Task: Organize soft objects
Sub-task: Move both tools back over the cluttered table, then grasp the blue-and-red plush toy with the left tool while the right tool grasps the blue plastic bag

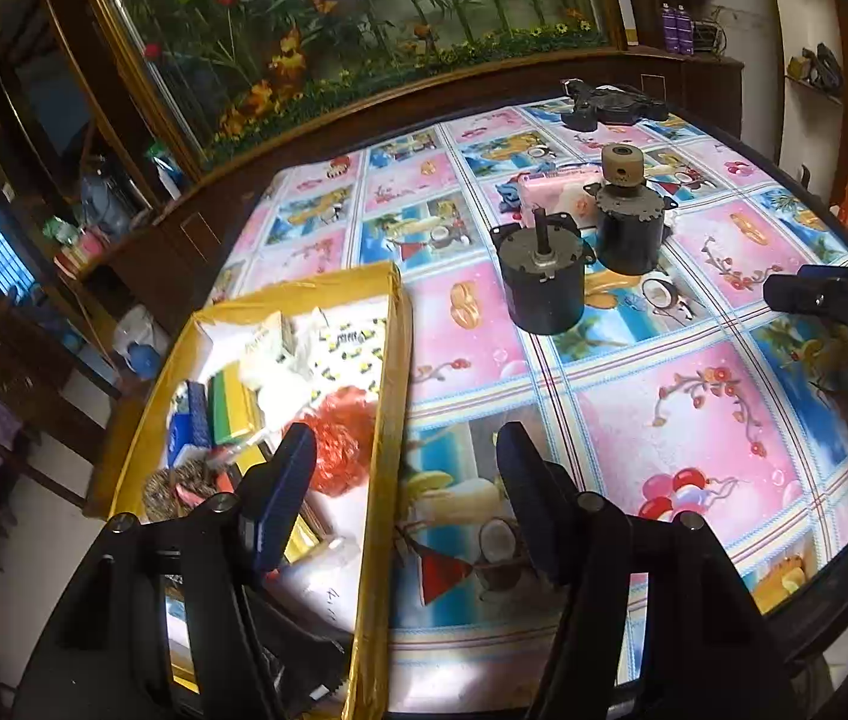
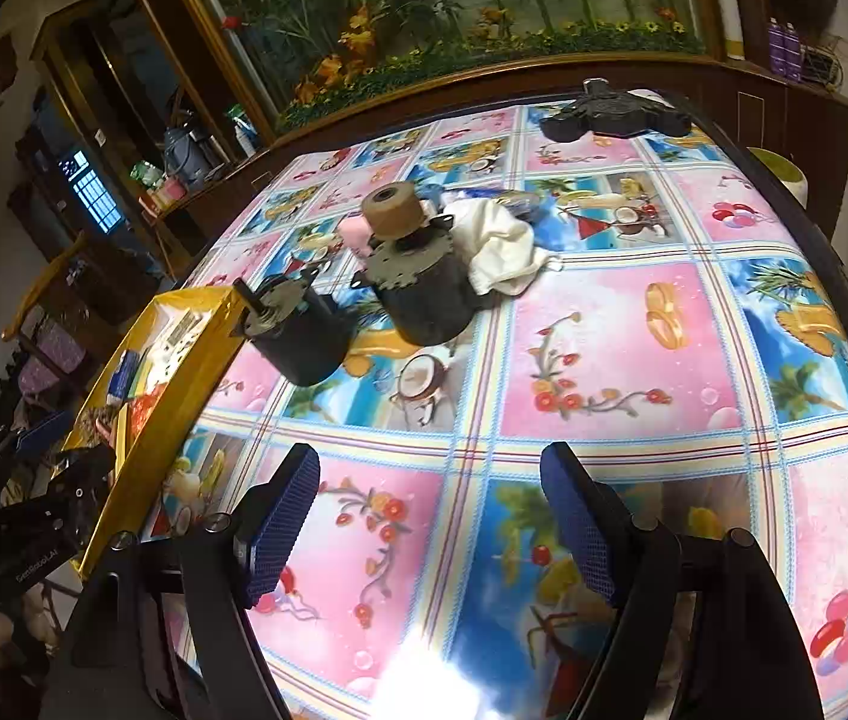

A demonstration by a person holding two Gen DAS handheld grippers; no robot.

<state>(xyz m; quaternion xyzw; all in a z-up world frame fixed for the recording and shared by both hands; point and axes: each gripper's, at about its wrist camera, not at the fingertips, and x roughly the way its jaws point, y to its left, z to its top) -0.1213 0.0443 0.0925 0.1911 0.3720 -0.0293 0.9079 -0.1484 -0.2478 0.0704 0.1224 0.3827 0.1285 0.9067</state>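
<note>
A yellow box (image 1: 391, 396) at the table's left edge holds soft things: a red mesh scrubber (image 1: 343, 444), a green-yellow sponge (image 1: 232, 405), white cloths and packets. My left gripper (image 1: 406, 492) is open and empty, astride the box's right wall. The box also shows in the right wrist view (image 2: 196, 360). A white cloth (image 2: 502, 252) and a pink packet (image 1: 553, 192) lie behind two black motors. My right gripper (image 2: 430, 522) is open and empty above the patterned tablecloth, well short of the cloth.
Two black motors (image 1: 541, 285) (image 1: 631, 228) stand mid-table; they also show in the right wrist view (image 2: 301, 330) (image 2: 424, 288). A black part (image 2: 616, 111) lies at the far edge. A fish tank cabinet (image 2: 424, 0) stands behind the table.
</note>
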